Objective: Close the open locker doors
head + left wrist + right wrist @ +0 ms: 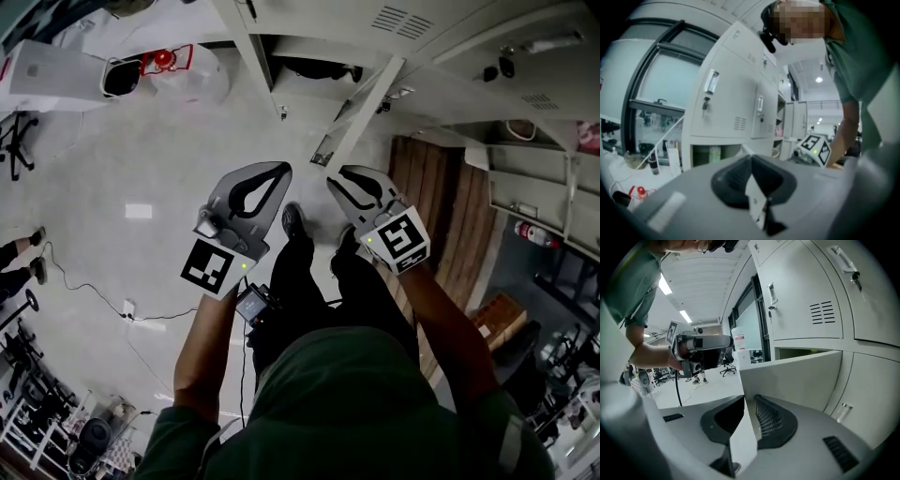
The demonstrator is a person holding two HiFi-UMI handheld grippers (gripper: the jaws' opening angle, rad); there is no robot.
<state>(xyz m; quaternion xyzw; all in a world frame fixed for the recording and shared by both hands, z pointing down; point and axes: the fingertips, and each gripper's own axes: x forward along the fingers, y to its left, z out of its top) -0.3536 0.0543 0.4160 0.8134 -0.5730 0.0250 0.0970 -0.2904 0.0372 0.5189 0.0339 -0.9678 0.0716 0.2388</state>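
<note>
Viewing from the head: left tool [281, 173] and right tool [336, 183] are held side by side above the floor [141, 159], tips toward the lockers [450, 56].
Open locker door [361, 117]: swung out, seen edge-on, its lower corner just beside the right tool's tip; contact cannot be told.
Left gripper view: left tool [751, 161] is clenched, jaws together on nothing; closed locker doors [726, 93] stand ahead.
Right gripper view: right tool [745, 401] is clenched and empty; the open locker door [797, 376] stands just beyond its tips, with the open compartment [806, 352] showing above the door's edge.
</note>
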